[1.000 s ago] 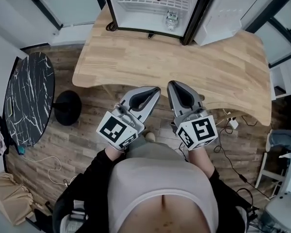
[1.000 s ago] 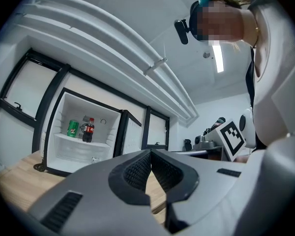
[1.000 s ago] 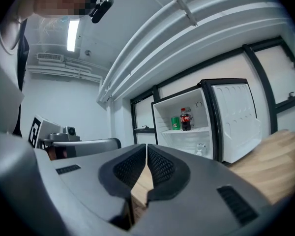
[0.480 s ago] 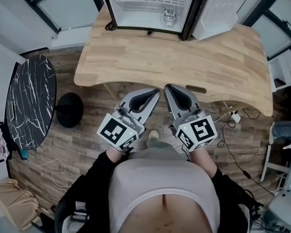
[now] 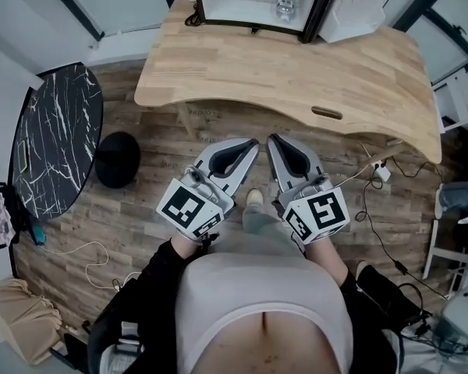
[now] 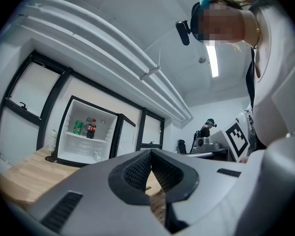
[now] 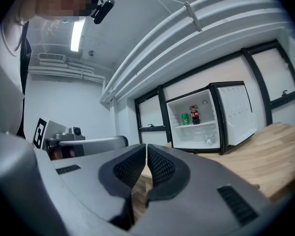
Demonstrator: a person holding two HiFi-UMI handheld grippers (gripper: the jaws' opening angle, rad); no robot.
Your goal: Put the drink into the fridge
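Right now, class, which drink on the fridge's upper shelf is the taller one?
The dark bottle with the red label; the green can standing beside it is clearly shorter.

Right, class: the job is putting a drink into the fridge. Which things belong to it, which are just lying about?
Job: open fridge, cola bottle, green can, wooden table, left gripper, right gripper (both shut, empty).
Lying about: marble table, stool, power strip.

An open fridge (image 5: 234, 8) stands on the wooden table (image 5: 296, 76).
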